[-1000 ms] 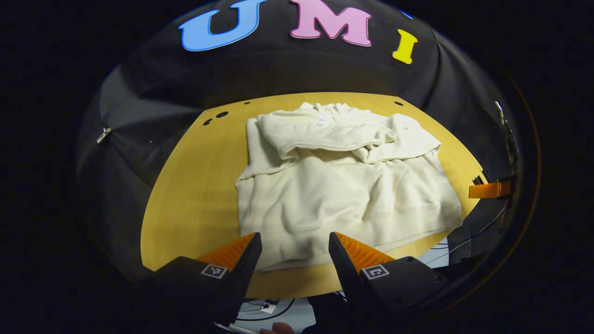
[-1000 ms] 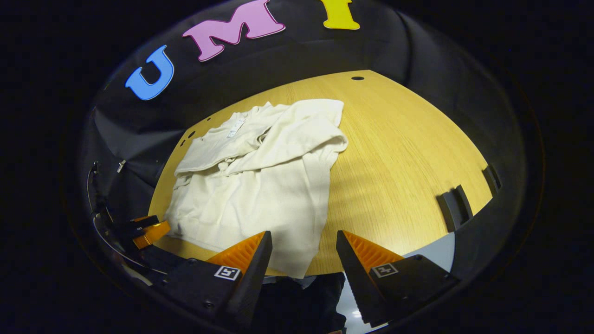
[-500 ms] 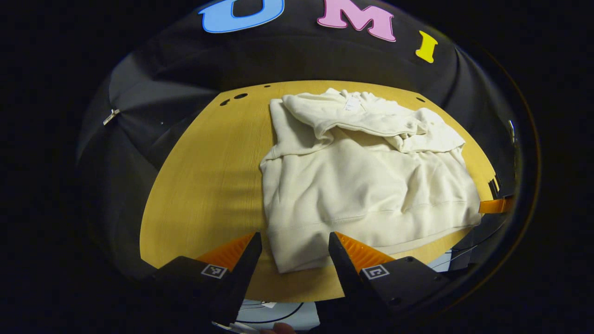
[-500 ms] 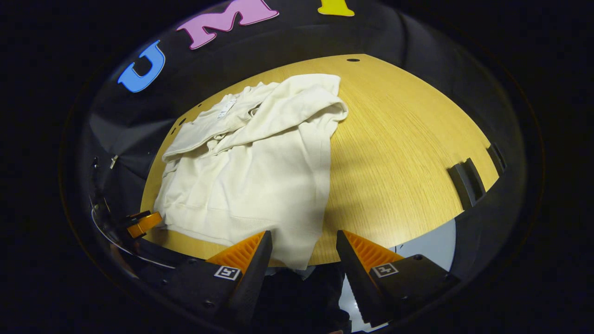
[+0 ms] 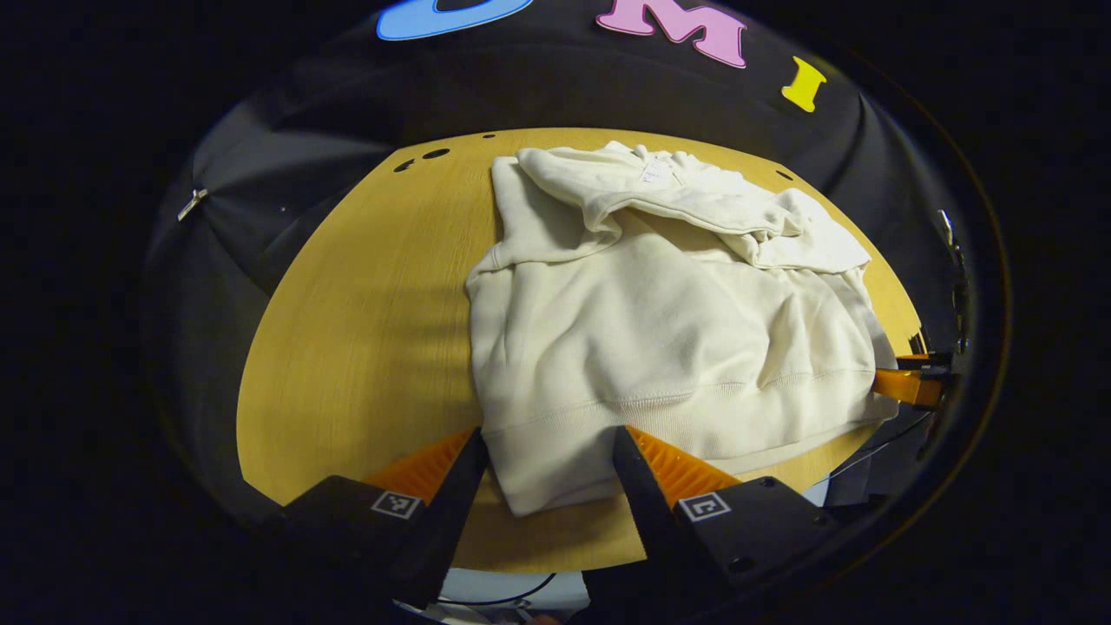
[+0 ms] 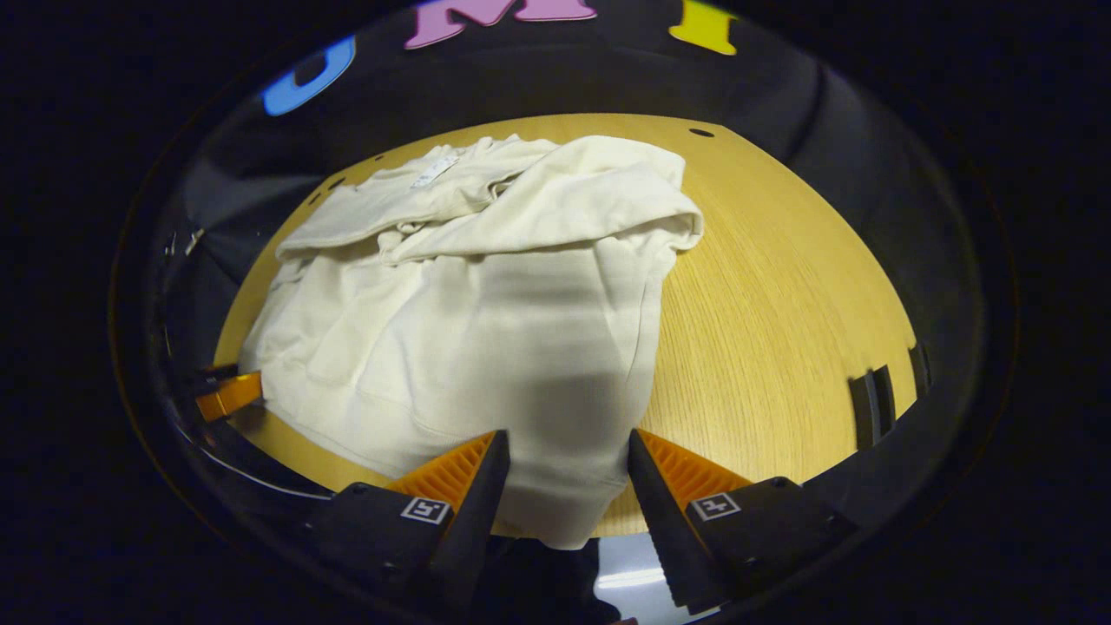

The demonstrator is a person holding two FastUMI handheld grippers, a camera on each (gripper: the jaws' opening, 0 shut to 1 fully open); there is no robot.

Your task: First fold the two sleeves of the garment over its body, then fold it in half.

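Observation:
A cream sweatshirt lies flat on the round wooden table, both sleeves folded across its chest near the collar. My left gripper is open, its fingers straddling the near left corner of the hem. In the right gripper view the sweatshirt spreads to the left, and my right gripper is open around the near right hem corner, which hangs slightly over the table edge. The right gripper's tip shows at the hem's far end in the left gripper view; the left gripper's tip shows likewise in the right gripper view.
Bare tabletop lies to the right of the garment, with dark slotted brackets at its edge. Small holes mark the table's far left. Cables hang below the near edge.
Both grippers moved forward and down toward the hem; the two near hem corners now lie between their open fingers. The garment itself has not shifted.

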